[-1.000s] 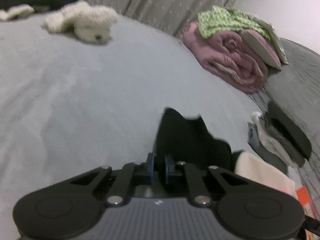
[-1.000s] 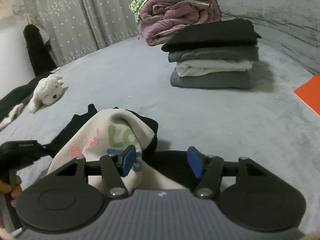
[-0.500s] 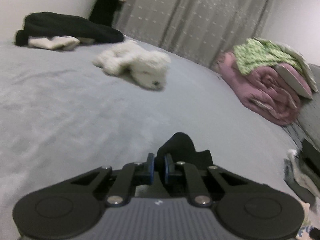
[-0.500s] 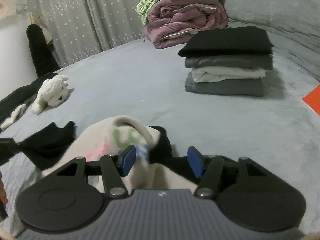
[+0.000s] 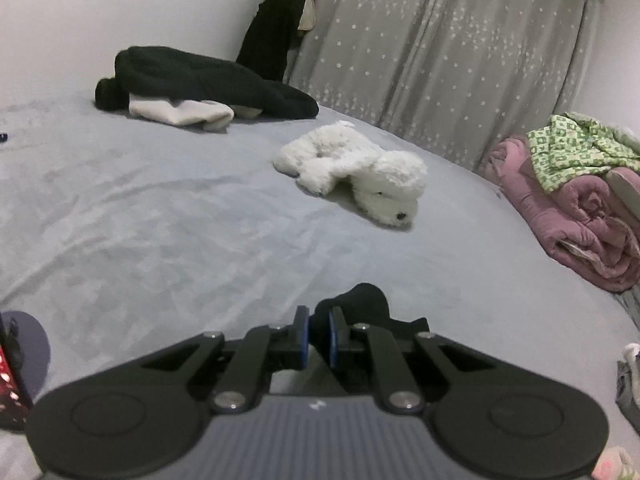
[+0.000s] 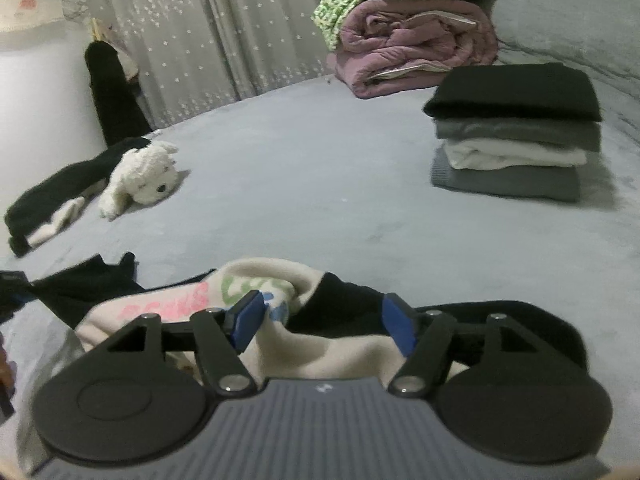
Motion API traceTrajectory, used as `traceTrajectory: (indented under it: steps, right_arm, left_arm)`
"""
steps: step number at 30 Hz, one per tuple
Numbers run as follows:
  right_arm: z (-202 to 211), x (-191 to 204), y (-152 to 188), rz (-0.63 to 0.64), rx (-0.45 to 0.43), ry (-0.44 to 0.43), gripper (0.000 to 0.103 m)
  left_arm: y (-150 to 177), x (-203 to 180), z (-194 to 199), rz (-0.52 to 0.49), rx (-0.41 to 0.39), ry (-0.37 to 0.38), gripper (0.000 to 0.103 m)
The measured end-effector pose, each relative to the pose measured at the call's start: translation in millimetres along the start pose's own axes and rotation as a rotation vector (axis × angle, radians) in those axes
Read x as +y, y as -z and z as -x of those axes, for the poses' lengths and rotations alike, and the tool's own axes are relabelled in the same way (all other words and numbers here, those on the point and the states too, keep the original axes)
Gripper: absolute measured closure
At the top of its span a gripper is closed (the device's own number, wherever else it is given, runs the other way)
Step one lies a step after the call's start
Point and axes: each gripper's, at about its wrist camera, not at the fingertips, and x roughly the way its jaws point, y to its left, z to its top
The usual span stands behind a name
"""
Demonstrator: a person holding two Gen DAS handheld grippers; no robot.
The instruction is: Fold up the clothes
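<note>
A grey bed (image 6: 320,184) fills the room, with a folded stack (image 6: 512,132) at two o'clock in the right view. The cream-and-black garment (image 6: 304,320) lies crumpled at six o'clock. The left gripper (image 5: 318,334) pinches its black sleeve (image 5: 360,304); the right gripper (image 6: 322,318) has just been opening, jaws spread over the cloth without pressing it. Soft, light and floppy, it should be taken by its hem or shoulder seam.

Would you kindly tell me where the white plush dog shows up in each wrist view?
Left wrist: the white plush dog lies right of centre, on the grey bedcover.
Right wrist: it lies at the left, against dark clothing.
Shared landmark: the rolled pink quilt by the curtain.
</note>
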Motion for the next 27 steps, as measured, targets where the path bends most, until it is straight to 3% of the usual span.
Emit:
traceTrajectory:
  steps: [6,19,22,24,27]
  right_arm:
    - [-1,4,-4,-0.046,0.002,-0.042,0.034]
    - [-4,12,-6,-0.075,0.003,-0.059,0.034]
    - [-6,14,-5,-0.069,0.007,-0.060,0.034]
    - [-7,15,-4,-0.066,0.010,-0.059,0.034]
    - [-8,16,-4,-0.064,0.014,-0.056,0.034]
  left_arm:
    - [-2,6,2,-0.001,-0.015,-0.018,0.093]
    - [2,5,0,-0.011,0.076,0.025,0.091]
    - [2,7,0,0.002,0.098,0.040,0.083]
    - [2,6,2,0.000,0.106,0.049,0.068]
    - [3,3,7,-0.012,0.117,0.070,0.058]
